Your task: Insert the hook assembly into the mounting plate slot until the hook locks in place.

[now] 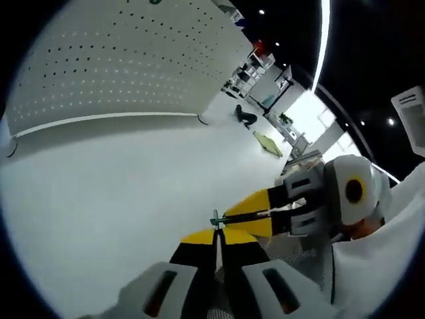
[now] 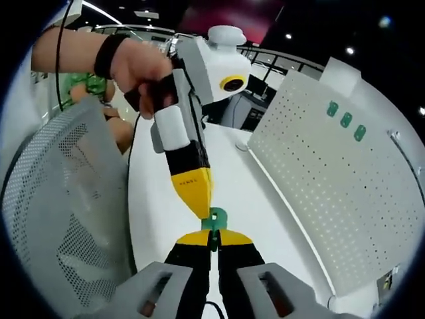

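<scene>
A small green hook assembly [image 1: 214, 220] is pinched between both grippers above the white table [image 1: 99, 199]. In the left gripper view my left gripper [image 1: 218, 234] is shut on it from below, while the right gripper [image 1: 229, 218] comes in from the right and meets it tip to tip. In the right gripper view my right gripper [image 2: 212, 239] is shut on the green hook assembly [image 2: 215, 218], and the left gripper [image 2: 201, 209] grips its top, held by a hand [image 2: 143, 73]. The white perforated mounting plate [image 2: 332, 193] stands to the right, well apart from the hook.
Three green hooks [image 2: 346, 119] sit high on the mounting plate. A grey mesh chair back [image 2: 60, 199] is close on the left of the right gripper view. The mounting plate [image 1: 119, 60] stands across bare table surface. Desks and room clutter lie far behind.
</scene>
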### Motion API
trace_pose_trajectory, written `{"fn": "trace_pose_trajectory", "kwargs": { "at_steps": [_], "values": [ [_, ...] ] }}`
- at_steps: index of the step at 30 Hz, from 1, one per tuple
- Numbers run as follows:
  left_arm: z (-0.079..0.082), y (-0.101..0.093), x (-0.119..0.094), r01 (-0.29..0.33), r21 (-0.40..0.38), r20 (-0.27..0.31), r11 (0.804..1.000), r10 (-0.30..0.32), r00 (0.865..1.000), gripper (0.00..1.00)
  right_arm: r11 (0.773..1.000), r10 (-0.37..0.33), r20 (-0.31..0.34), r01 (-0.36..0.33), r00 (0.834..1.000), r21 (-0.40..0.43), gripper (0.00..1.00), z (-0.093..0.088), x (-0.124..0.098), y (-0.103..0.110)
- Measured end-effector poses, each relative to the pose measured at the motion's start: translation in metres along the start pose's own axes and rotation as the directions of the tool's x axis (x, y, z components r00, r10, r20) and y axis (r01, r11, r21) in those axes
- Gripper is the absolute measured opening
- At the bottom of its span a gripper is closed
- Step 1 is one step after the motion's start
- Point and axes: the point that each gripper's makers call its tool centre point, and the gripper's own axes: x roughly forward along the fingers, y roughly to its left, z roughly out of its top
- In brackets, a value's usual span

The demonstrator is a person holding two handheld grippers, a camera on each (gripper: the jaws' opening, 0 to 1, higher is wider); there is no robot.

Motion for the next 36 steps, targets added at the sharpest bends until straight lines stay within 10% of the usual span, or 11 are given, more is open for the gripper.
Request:
{"fn": "trace_pose_trajectory", "kwargs": {
  "at_steps": [36],
  "values": [
    [0.021,0.000,-0.007,-0.020,0.134,0.252,0.991,-0.014,0.968,0.23,0.985,-0.097,0.017,0.094,0.995,0.144,0.01,-0.005,-0.007,-0.019]
  ]
}}
